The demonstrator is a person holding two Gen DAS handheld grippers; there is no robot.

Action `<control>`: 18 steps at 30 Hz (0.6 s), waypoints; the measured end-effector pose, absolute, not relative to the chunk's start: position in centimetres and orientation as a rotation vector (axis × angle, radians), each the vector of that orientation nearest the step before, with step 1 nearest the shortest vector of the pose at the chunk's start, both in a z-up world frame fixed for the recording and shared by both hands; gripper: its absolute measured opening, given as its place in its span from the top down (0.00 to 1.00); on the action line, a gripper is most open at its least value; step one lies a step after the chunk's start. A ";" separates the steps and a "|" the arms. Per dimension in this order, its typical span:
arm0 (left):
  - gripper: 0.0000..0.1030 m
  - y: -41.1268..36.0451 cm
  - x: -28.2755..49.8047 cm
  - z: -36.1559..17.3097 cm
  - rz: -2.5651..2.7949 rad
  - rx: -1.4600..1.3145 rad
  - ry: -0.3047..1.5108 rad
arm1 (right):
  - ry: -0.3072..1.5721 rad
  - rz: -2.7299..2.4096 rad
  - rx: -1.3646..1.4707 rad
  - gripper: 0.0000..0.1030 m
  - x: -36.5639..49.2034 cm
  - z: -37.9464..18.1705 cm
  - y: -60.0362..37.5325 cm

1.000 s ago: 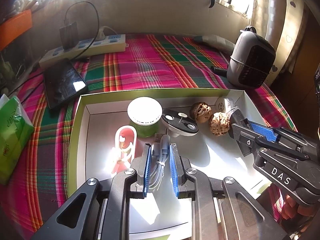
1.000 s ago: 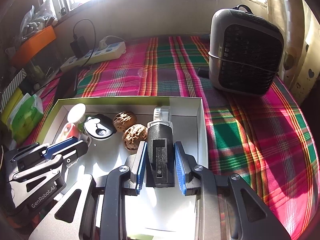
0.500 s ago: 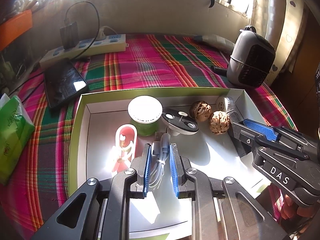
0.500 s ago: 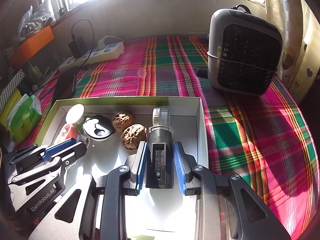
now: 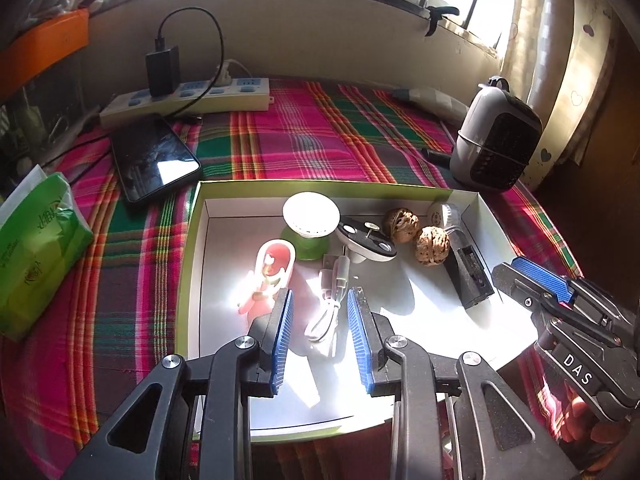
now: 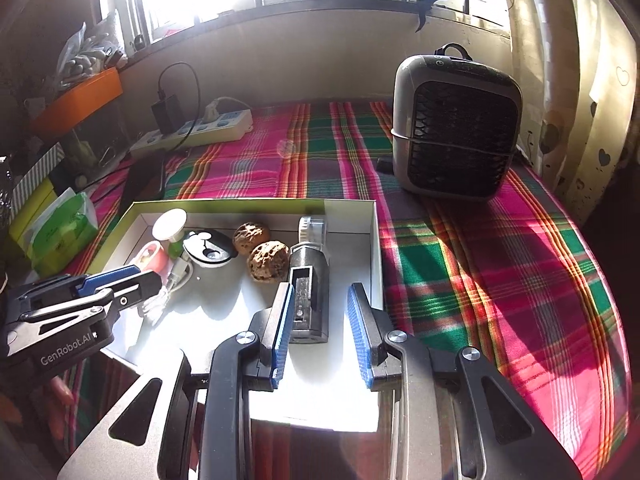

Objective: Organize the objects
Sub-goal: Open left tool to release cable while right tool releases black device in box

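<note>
Your left gripper [image 5: 320, 308] is opening, the coiled white cable [image 5: 326, 314] lying loose between its pads. Your right gripper [image 6: 318, 306] stands parted; the black device [image 6: 310, 300] lies by its left pad, ungripped.

Bare white floor is lying open along the near half of the shallow green-rimmed cardboard box [image 5: 188, 240]. Two brown wrinkled walnuts [image 5: 431, 246] and a black-topped white gadget [image 5: 366, 240] are crowding its far side.
</note>
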State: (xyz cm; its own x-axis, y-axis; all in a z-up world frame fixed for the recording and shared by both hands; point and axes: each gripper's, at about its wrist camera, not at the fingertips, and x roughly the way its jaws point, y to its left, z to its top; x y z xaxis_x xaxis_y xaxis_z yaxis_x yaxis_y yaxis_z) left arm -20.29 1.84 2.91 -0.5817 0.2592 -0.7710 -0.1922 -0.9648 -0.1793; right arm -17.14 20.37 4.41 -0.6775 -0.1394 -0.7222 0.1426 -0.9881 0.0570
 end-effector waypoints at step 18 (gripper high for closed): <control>0.74 1.0 -17.1 2.5 2.570 -1.292 -0.159 | 0.022 -2.767 1.194 0.72 -15.4 3.7 21.5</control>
